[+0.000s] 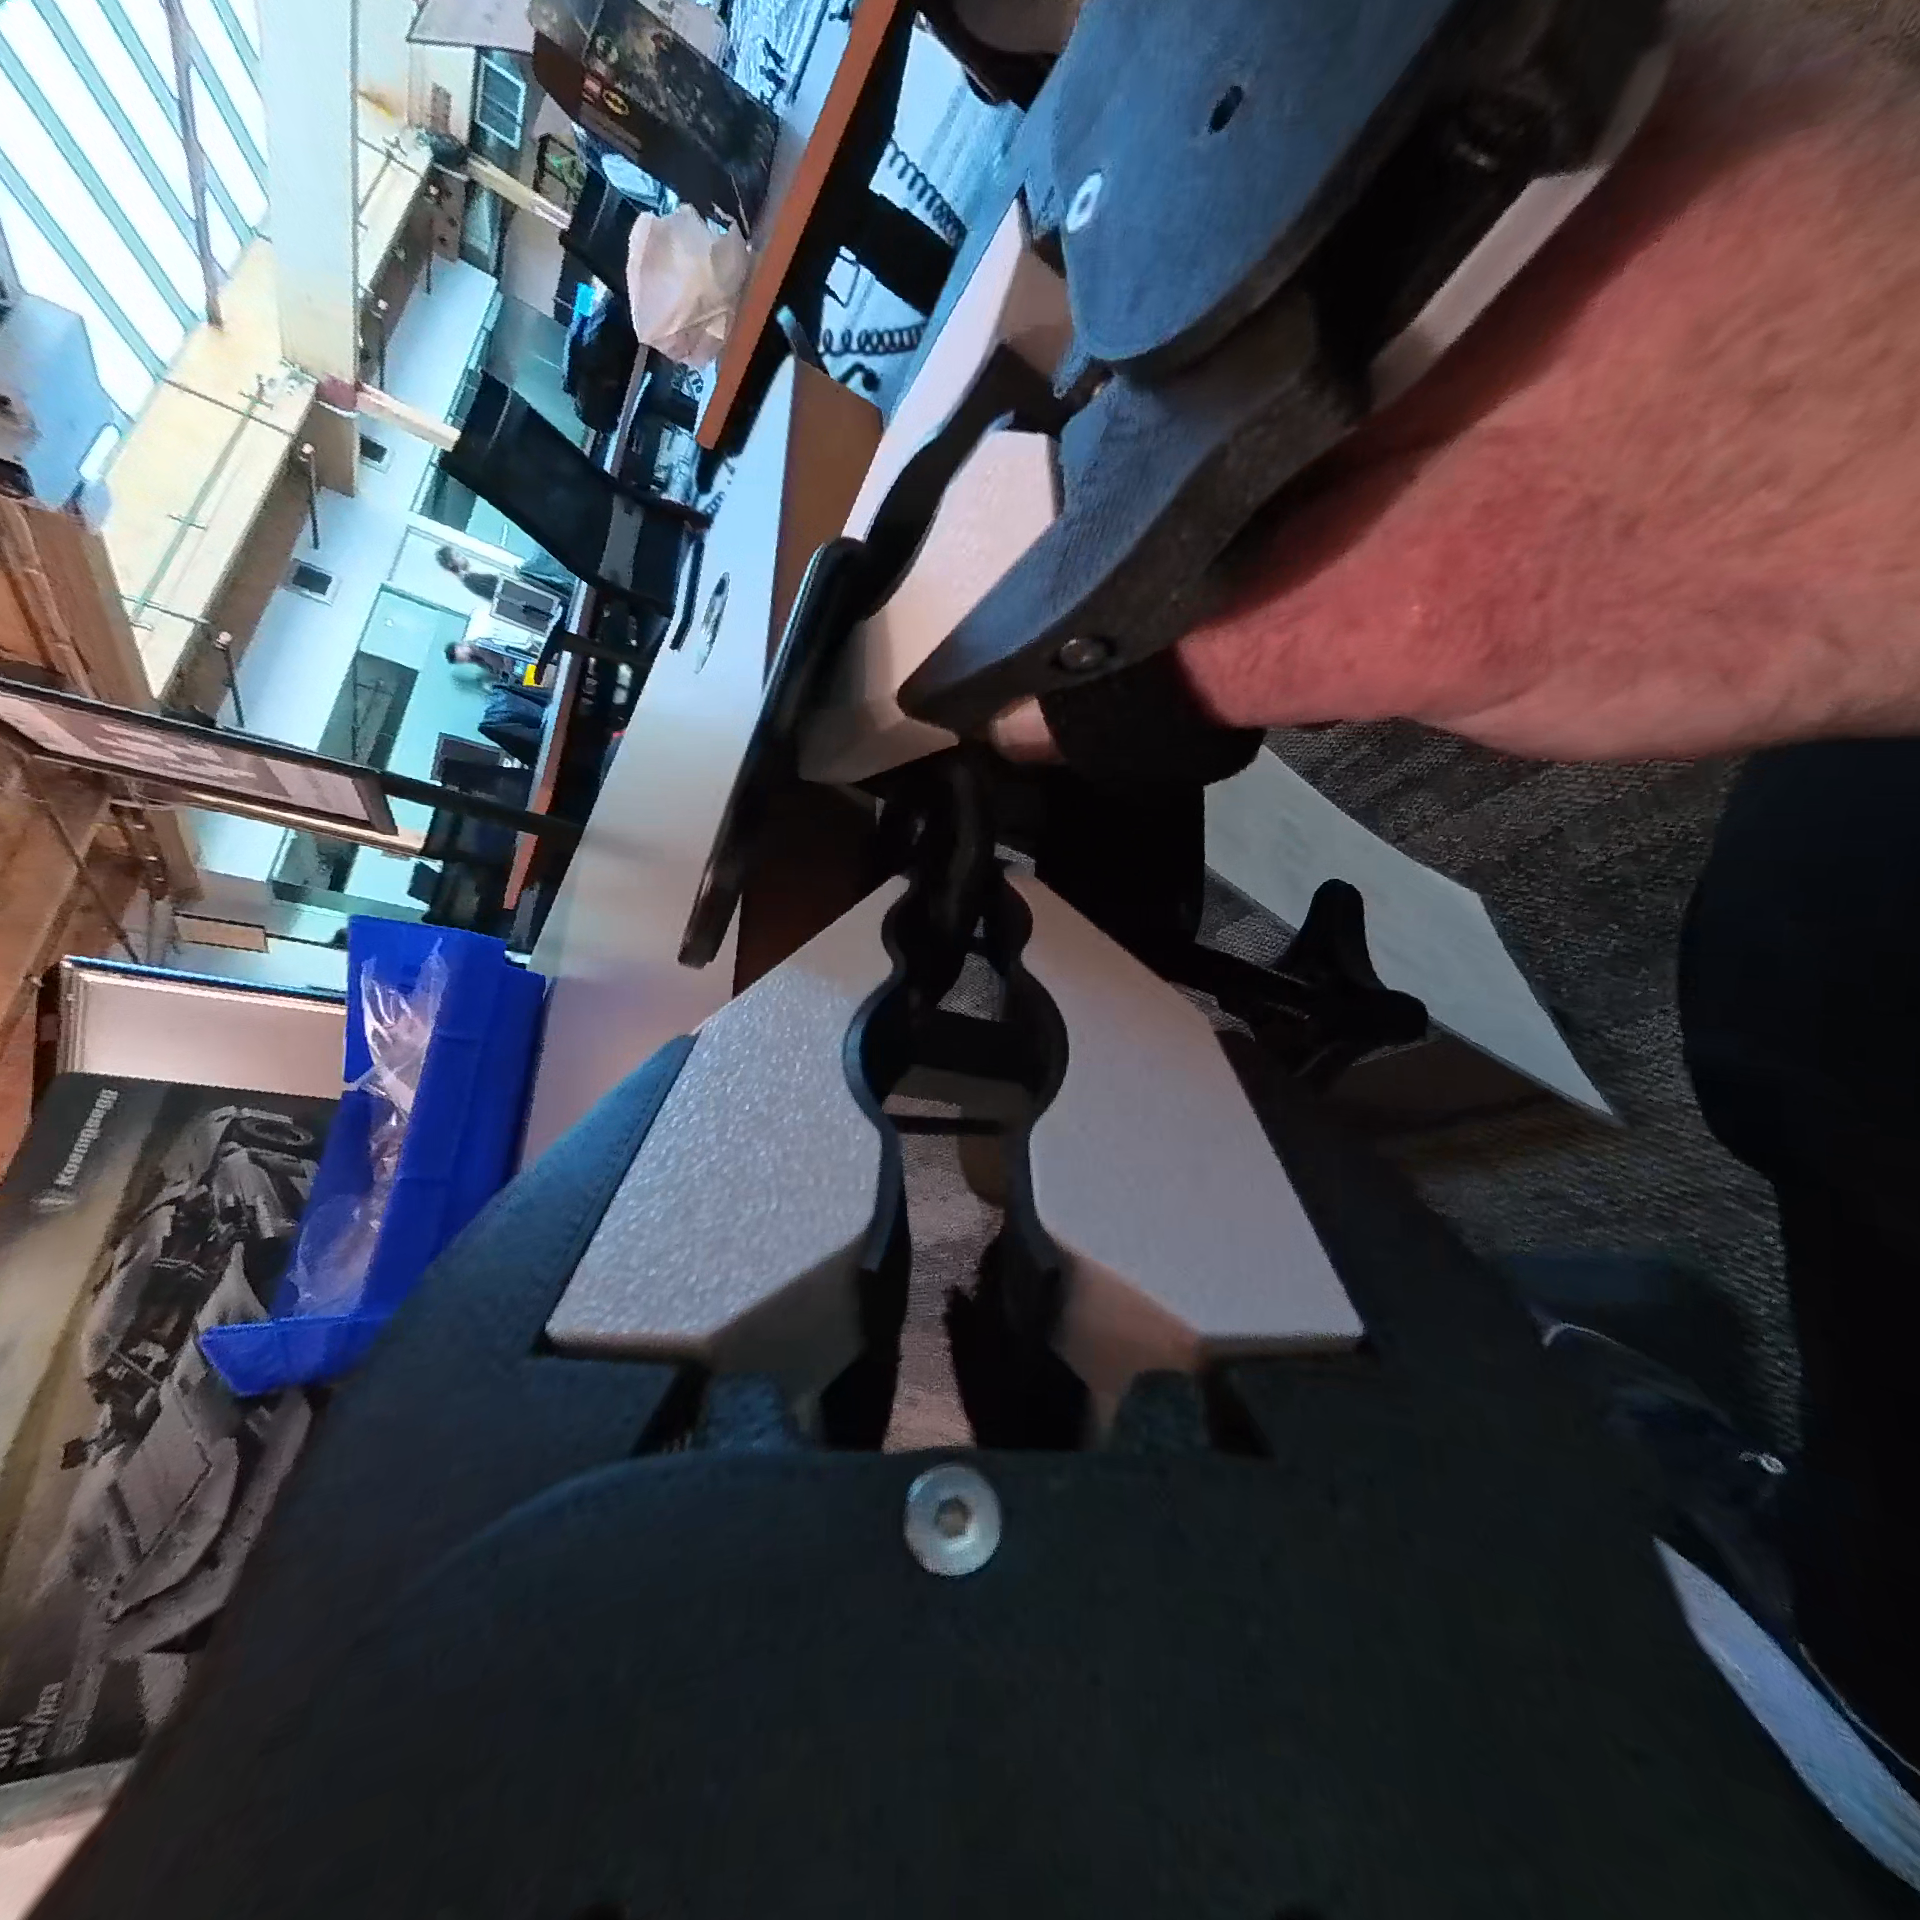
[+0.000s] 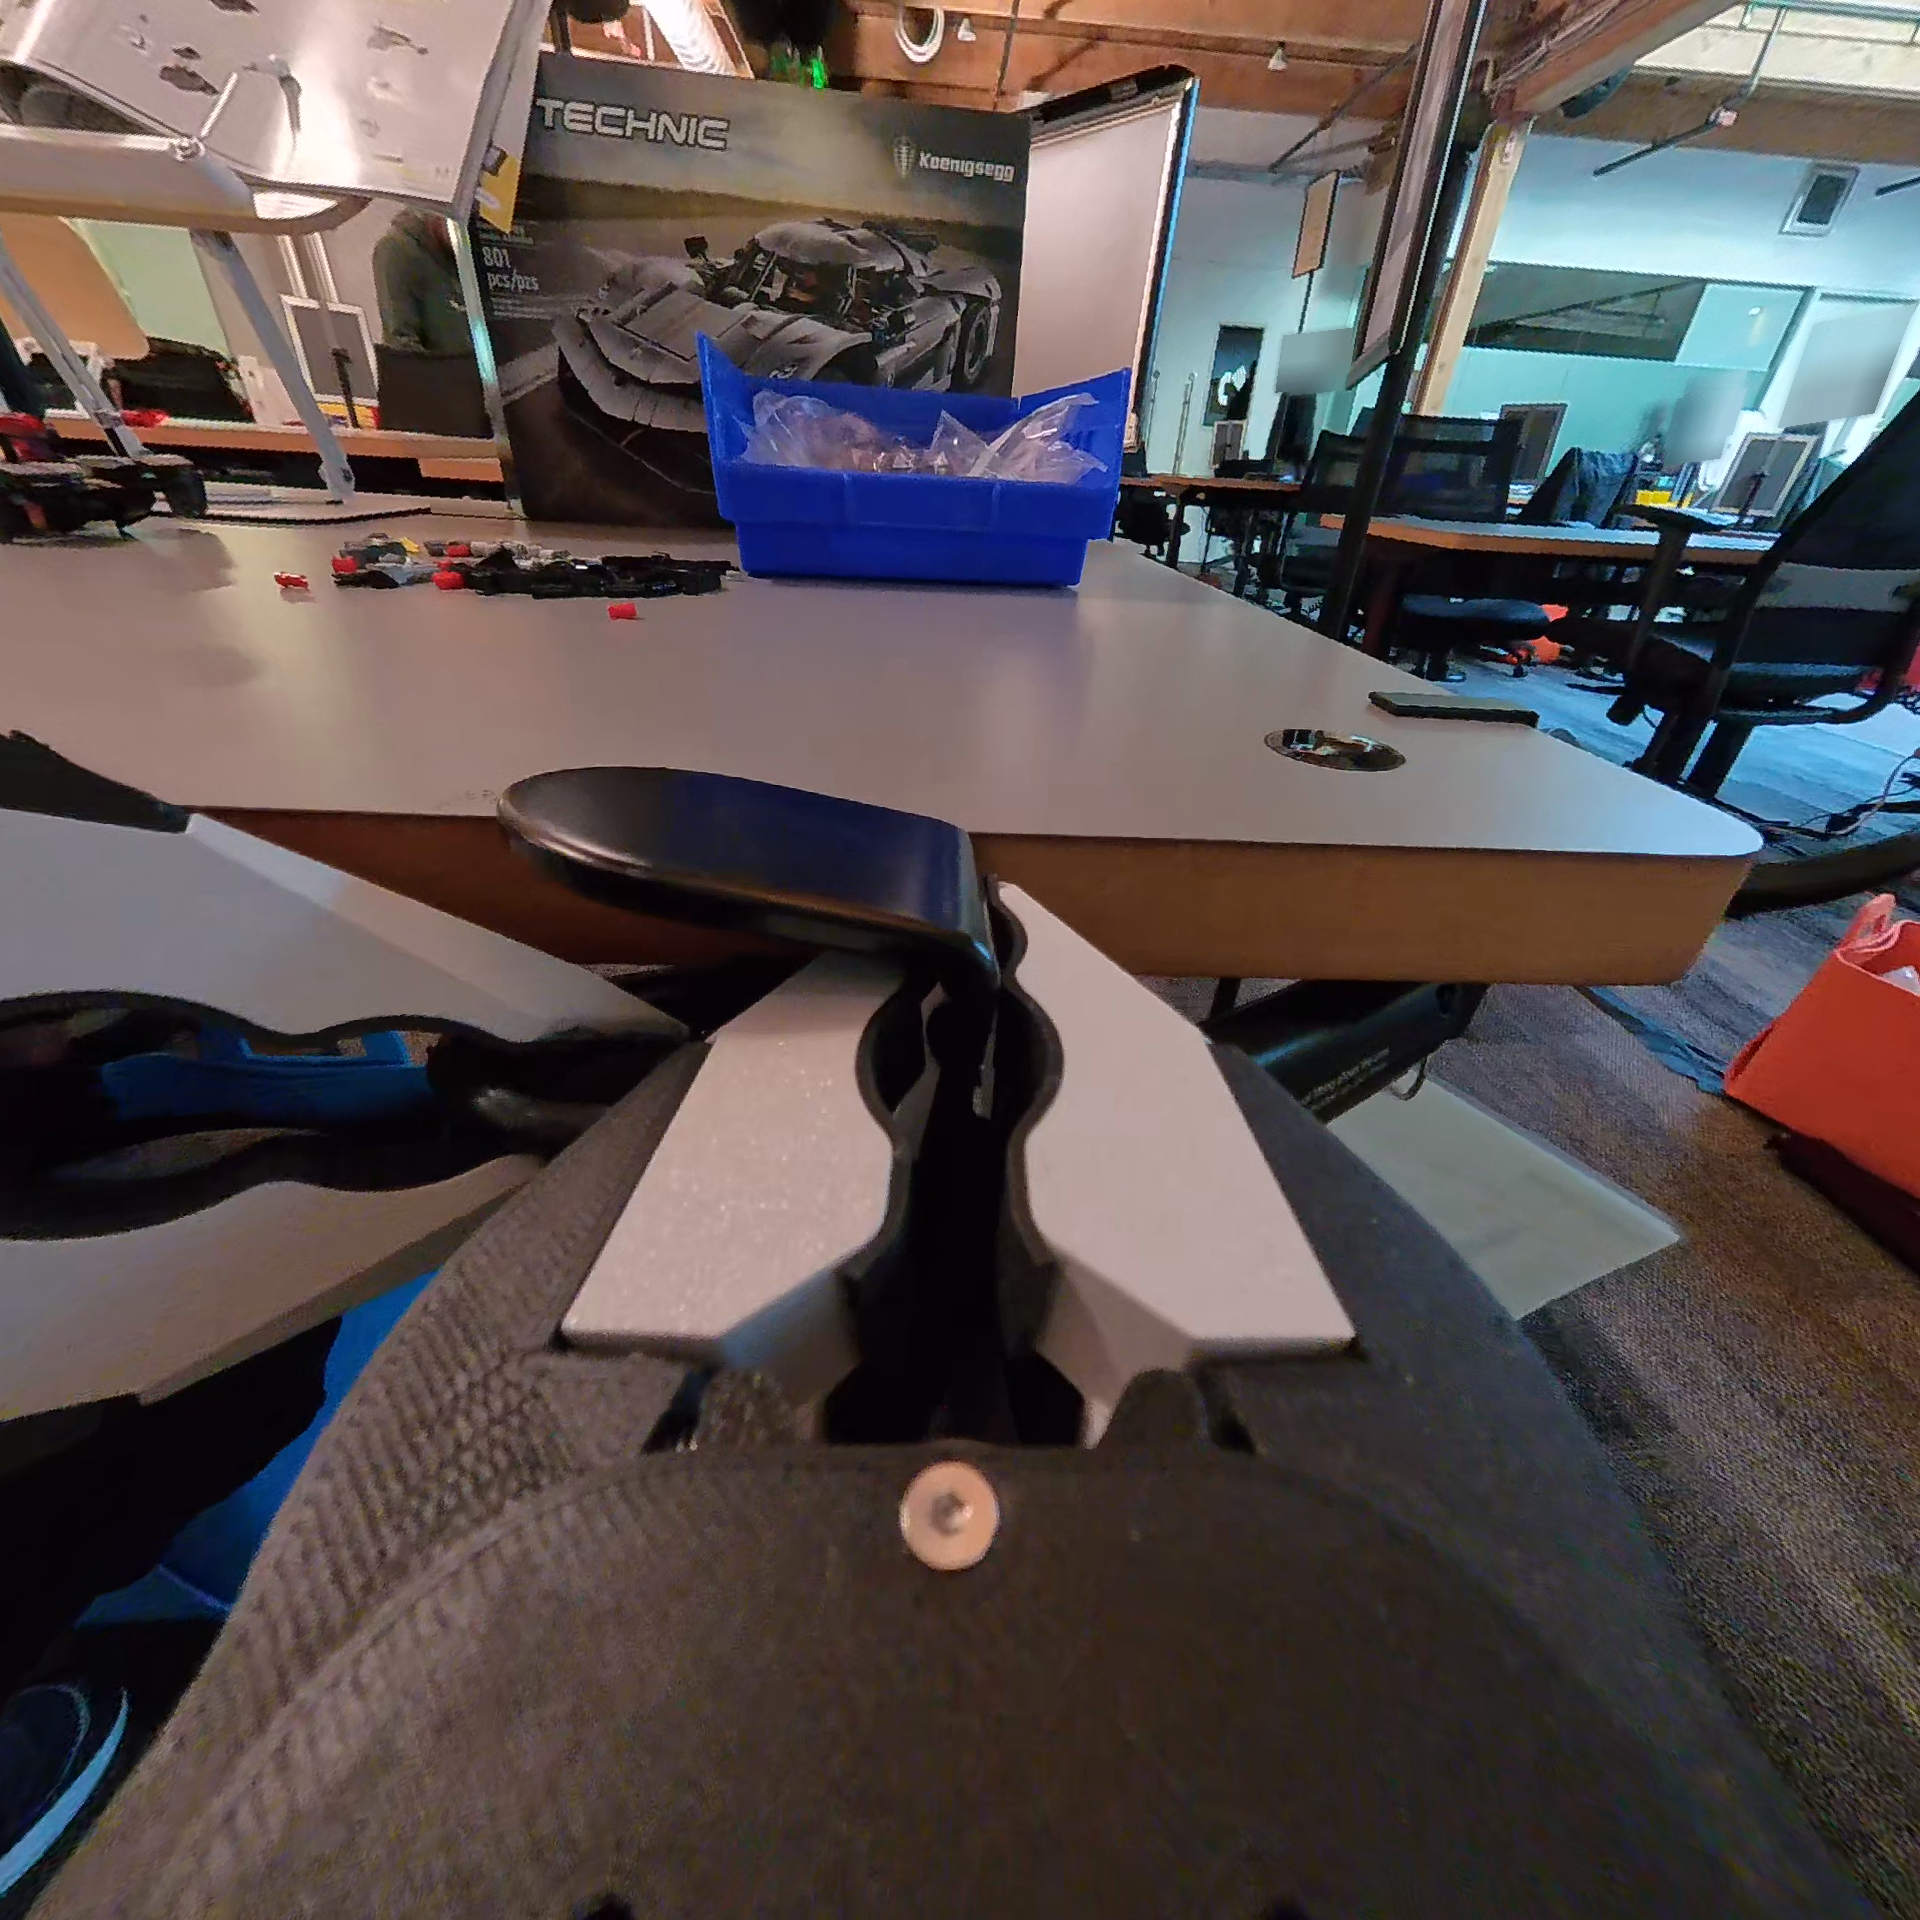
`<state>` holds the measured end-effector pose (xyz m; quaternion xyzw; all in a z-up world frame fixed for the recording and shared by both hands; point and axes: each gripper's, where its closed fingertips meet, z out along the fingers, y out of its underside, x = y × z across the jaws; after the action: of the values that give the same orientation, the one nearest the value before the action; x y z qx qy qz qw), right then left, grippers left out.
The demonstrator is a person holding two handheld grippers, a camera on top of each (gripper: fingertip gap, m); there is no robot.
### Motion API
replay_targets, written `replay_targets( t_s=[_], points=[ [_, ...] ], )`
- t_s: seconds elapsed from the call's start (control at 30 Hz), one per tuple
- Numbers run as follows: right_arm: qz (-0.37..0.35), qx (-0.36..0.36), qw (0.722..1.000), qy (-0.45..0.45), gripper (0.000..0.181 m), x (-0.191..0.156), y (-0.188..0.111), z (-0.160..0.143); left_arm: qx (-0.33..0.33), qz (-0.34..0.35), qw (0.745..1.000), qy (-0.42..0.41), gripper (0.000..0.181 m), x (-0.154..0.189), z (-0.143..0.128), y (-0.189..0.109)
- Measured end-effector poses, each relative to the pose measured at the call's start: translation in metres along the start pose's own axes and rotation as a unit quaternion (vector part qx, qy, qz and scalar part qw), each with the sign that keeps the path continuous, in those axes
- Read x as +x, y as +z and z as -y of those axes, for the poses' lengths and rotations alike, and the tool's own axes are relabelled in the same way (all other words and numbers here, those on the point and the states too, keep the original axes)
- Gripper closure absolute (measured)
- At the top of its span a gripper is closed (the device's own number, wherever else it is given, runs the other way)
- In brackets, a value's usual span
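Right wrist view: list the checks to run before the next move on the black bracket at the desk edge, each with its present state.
1. Right gripper shut on the bracket: ok.
2. Bracket's top plate lying on the desk at its edge: ok.
3. Left gripper gripping the black part below the edge: cannot tell.
4. Loose pieces and blue bin well back from the bracket: ok.
5. Bracket's underside fastening: cannot tell, hidden.

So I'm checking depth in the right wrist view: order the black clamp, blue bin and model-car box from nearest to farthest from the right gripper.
1. black clamp, between the right gripper's fingers at the table edge.
2. blue bin, mid-table, ahead.
3. model-car box, directly behind the bin.
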<state>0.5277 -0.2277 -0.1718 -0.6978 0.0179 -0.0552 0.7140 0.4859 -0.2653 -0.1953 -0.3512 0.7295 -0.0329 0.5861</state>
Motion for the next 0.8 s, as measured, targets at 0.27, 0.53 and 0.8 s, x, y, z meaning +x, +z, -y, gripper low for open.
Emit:
replay_targets(
  t_s=[0.27, 0.53, 0.8],
  points=[
    [0.031, 0.001, 1.0, 0.006, 0.177, -0.006, 0.0, -0.003, -0.008, 0.012, 1.0, -0.001, 0.171, 0.004, -0.006, -0.002],
    [0.03, -0.009, 0.999, 0.01, 0.177, -0.012, -0.001, -0.001, -0.013, -0.004, 1.0, -0.016, 0.173, 0.001, -0.01, -0.009],
    [0.042, -0.026, 0.999, 0.013, 0.175, -0.015, -0.001, 0.0, -0.014, -0.005, 1.0, -0.014, 0.172, -0.001, -0.012, -0.012]
  ],
)
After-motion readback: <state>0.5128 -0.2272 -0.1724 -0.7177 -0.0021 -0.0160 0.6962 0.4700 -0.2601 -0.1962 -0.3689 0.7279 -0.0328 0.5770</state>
